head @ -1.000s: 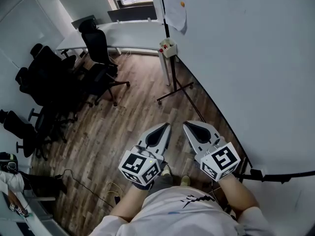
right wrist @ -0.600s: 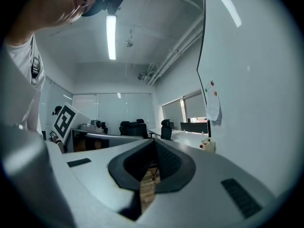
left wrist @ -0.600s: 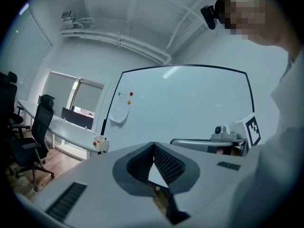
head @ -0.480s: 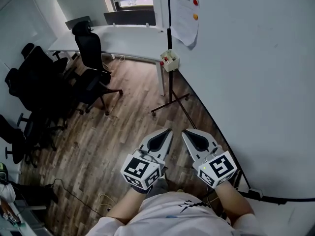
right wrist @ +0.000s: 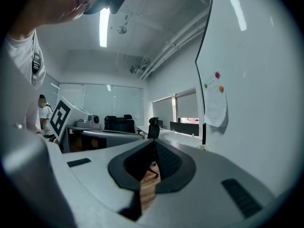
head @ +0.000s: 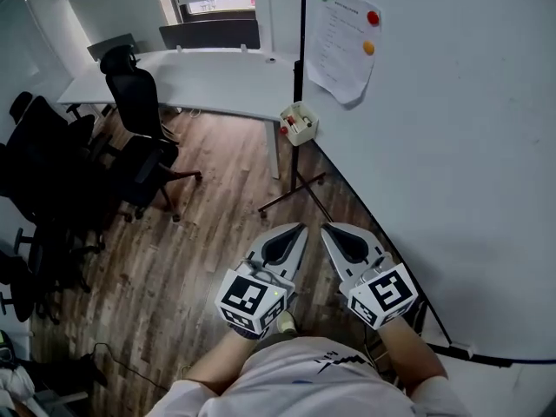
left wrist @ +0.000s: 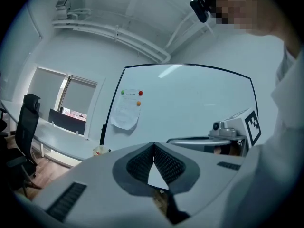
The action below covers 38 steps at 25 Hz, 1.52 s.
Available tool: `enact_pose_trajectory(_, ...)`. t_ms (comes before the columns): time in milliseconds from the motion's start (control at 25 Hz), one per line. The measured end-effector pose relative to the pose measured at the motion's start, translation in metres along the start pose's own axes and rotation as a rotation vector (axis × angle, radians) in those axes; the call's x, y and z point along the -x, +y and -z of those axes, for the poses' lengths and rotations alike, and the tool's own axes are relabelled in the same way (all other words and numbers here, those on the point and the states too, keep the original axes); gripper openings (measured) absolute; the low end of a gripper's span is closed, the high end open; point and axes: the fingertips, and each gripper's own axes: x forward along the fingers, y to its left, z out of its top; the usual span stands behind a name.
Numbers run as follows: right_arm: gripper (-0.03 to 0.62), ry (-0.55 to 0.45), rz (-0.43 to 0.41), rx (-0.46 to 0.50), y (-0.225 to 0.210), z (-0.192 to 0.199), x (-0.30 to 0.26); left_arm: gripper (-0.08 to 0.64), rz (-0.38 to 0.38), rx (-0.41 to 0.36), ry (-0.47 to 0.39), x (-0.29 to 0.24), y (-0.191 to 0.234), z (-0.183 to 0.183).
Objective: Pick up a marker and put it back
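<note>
Wood-plank floor (head: 200, 224) stretches between me and the job: the markers (head: 291, 122), red caps showing, sit in a small pale marker box (head: 300, 125) hung at the left edge of the whiteboard (head: 452, 163), well apart from both tools. My left gripper (head: 301, 227) and right gripper (head: 325, 227) hang side by side close to my body, each with its jaws together and nothing between them. As I judge it, the trouble lies in the reach. Arriving with the jaws not yet parted would knock the box or shove the markers deeper. The box looks crowded, so I could pinch two at once. The splayed stand (head: 291, 189) below could catch my foot.
</note>
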Motion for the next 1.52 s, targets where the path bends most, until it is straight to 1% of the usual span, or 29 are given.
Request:
enact_pose_trajectory(200, 0.012, 0.039, 0.018, 0.009, -0.018, 0.007, -0.033, 0.012, 0.017, 0.011, 0.011, -0.018, 0.029, 0.001)
enact_pose_trajectory(320, 0.013, 0.049, 0.028, 0.017, -0.036, 0.011, -0.054, 0.012, 0.009, 0.019, 0.015, -0.032, 0.051, 0.005)
enact_pose_trajectory(440, 0.013, 0.061, 0.028, 0.037, -0.057, 0.019, -0.08, 0.012, -0.007, 0.025, 0.017, -0.049, 0.075, 0.006)
enact_pose_trajectory(760, 0.014, 0.097, 0.023, 0.076, -0.131, 0.036, -0.157, 0.012, -0.056, -0.004, 0.037, -0.123, 0.132, -0.001)
enact_pose_trajectory(1000, 0.017, 0.156, 0.037, 0.073, -0.183, 0.07, -0.204, 0.012, -0.118, 0.011, 0.073, -0.171, 0.179, 0.011)
enact_pose_trajectory(1040, 0.029, 0.178, 0.044, 0.069, -0.191, 0.079, -0.212, 0.012, -0.126, 0.015, 0.081, -0.176, 0.186, 0.014)
enact_pose_trajectory(1120, 0.079, 0.226, 0.061, 0.056, -0.201, 0.097, -0.224, 0.012, -0.133, 0.023, 0.102, -0.181, 0.197, 0.02)
enact_pose_trajectory(1200, 0.086, 0.256, 0.09, 0.058, -0.209, 0.108, -0.233, 0.012, -0.128, 0.029, 0.12, -0.184, 0.207, 0.025)
enact_pose_trajectory(1320, 0.095, 0.303, 0.153, 0.084, -0.23, 0.123, -0.249, 0.012, -0.096, 0.033, 0.14, -0.193, 0.221, 0.032)
enact_pose_trajectory(1520, 0.107, 0.411, 0.253, 0.168, -0.257, 0.15, -0.277, 0.012, -0.024, 0.036, 0.162, -0.207, 0.246, 0.031)
